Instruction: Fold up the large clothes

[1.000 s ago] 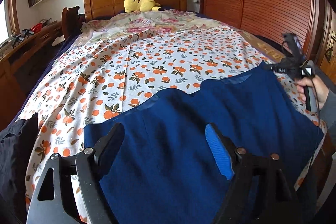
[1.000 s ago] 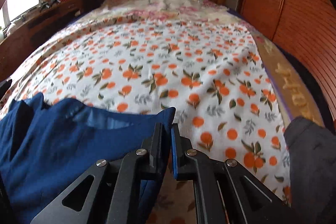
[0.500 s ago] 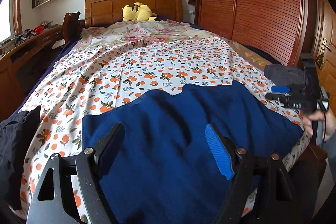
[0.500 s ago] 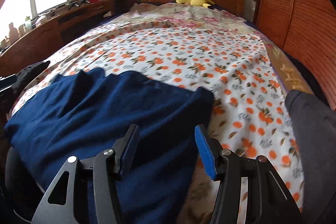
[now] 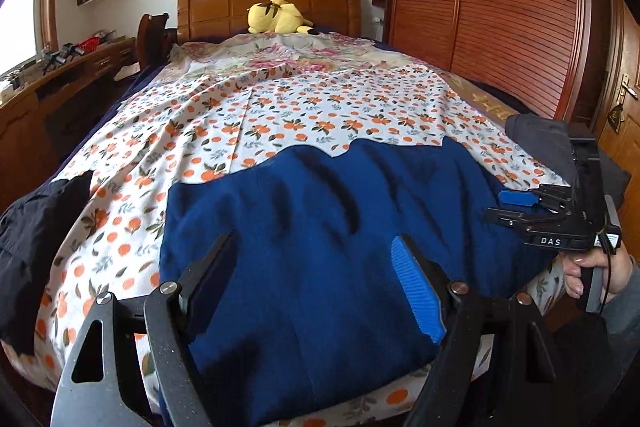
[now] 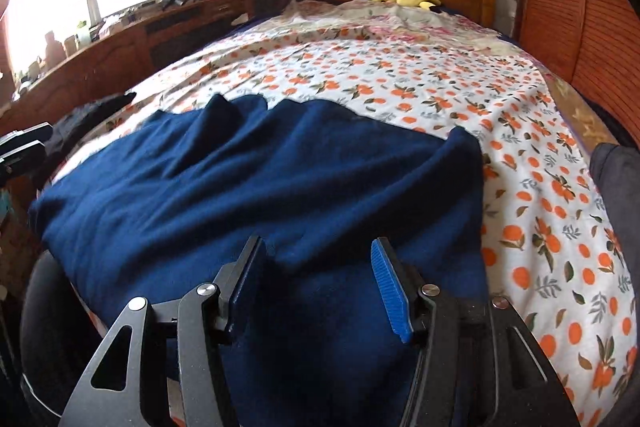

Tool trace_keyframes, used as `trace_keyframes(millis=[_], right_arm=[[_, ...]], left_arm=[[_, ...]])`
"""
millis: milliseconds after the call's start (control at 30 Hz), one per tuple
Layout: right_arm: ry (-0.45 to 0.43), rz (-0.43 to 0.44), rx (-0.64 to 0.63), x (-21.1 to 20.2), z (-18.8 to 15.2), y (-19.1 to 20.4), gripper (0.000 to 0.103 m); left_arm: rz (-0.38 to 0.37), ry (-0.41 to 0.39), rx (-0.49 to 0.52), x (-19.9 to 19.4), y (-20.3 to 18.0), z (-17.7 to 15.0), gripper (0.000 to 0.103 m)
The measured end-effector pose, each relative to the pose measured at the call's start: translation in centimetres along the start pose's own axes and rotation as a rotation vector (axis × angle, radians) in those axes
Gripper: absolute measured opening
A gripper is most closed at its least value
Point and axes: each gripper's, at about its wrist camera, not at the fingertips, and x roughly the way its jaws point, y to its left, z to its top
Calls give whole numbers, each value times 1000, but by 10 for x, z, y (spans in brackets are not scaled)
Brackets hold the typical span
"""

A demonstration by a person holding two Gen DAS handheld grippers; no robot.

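A large dark blue garment [image 5: 328,227] lies spread over the foot of the bed, its near edge hanging over the side; it also shows in the right wrist view [image 6: 256,187]. My left gripper [image 5: 312,267] is open and empty, hovering just above the garment's near part. My right gripper [image 6: 316,267] is open and empty above the garment's near right part. In the left wrist view the right gripper [image 5: 508,207] shows at the right edge of the bed, jaws apart.
The bed has an orange-print sheet [image 5: 300,107] and a wooden headboard [image 5: 268,3] with a yellow plush toy [image 5: 276,17]. A black garment [image 5: 36,227] lies at the left edge, a dark grey one [image 6: 616,187] at the right. A wooden desk [image 6: 120,55] stands left, a wardrobe [image 5: 500,7] right.
My right gripper opened and let go of the blue garment's corner, then drew back. The garment dropped flat on the bed. My left gripper stayed open and pulled back a little.
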Motion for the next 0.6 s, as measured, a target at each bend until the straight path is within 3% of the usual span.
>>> trace_keyframes(millis=[300,600], right_arm=[[37,-12,-56,8,-2,5,57],[14,-35,-54,2,-4,16,57]], left_arm=[[101,75,-67,-5,38,-33,80],[133,165,-161,7,75,-69,80]])
